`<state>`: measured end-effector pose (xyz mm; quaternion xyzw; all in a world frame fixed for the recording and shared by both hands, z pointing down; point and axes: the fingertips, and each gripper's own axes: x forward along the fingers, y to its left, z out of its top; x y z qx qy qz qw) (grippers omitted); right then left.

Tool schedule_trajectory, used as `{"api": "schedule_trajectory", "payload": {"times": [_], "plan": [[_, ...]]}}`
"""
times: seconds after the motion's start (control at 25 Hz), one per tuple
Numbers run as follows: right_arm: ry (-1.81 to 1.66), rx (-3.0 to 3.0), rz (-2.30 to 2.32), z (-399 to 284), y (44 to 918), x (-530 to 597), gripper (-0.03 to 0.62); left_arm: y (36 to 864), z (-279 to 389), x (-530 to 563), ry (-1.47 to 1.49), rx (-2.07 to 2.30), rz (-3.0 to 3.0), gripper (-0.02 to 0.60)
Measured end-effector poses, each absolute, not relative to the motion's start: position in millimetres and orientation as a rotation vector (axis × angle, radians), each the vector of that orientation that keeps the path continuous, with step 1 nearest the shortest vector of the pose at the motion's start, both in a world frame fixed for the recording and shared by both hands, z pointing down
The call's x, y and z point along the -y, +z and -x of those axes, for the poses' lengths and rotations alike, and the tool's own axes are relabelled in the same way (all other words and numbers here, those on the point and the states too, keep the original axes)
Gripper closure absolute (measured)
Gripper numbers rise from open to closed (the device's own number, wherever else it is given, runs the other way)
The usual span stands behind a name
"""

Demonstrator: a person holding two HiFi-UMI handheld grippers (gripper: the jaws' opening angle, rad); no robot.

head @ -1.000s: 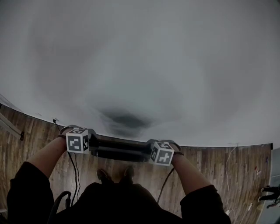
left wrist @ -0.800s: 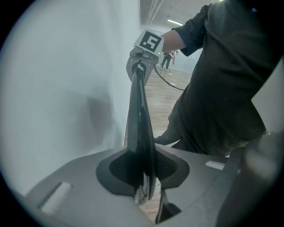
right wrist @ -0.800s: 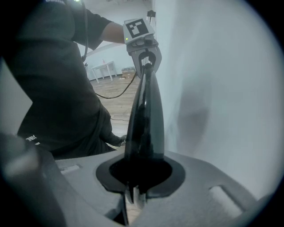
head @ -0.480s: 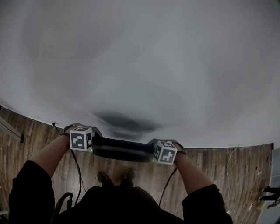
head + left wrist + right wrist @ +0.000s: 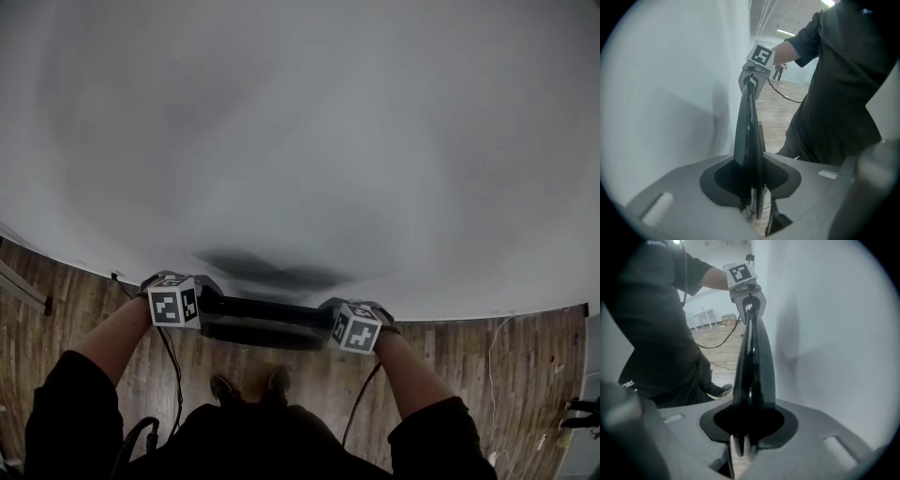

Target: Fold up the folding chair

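The folding chair (image 5: 262, 321) is folded flat, a black slab seen edge-on as a dark bar between my two grippers. My left gripper (image 5: 199, 309) is shut on its left end and my right gripper (image 5: 333, 326) on its right end. In the left gripper view the chair's thin edge (image 5: 746, 131) runs from between my left gripper's jaws (image 5: 750, 187) up to the right gripper (image 5: 751, 77). The right gripper view mirrors this: the chair (image 5: 753, 366) sits between my right gripper's jaws (image 5: 747, 423), which have just been opening a little, and reaches the left gripper (image 5: 747, 298).
A white wall (image 5: 300, 141) stands directly in front, close to the chair. Wooden floor (image 5: 469, 366) lies below, with cables (image 5: 172, 366) trailing on it and the person's shoes (image 5: 225, 384) just behind the chair. A white table (image 5: 704, 315) stands far back in the room.
Both grippers and the chair have moved closer to the wall; the chair's shadow on it has flattened and drawn nearer. Both grippers still hold the chair.
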<state>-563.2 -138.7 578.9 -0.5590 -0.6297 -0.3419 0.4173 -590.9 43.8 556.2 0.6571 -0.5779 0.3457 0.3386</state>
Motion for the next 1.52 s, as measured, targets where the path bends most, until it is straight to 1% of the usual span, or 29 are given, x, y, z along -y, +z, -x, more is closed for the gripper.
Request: {"api": "schedule_trajectory", "payload": {"times": [0.2,0.52,0.8,1.12,1.52], "plan": [[-0.897,1.701,1.319,583,581,139,0.471,557,611,-43,0.934,1.653,-1.649,0.437],[-1.014,1.850,1.169,604,583,146,0.390,559,630,-42,0.998,1.824,-1.533,0.396],[-1.091,1.979,0.989,615,580,153,0.344,556,639,-41,1.048,1.947,-1.424,0.362],[-1.153,2.086,0.791,625,577,158,0.299,555,649,-44,1.086,2.087,-1.269,0.328],[-1.167,2.159,0.596,634,574,165,0.267,553,661,-46,1.088,2.212,-1.086,0.299]]}}
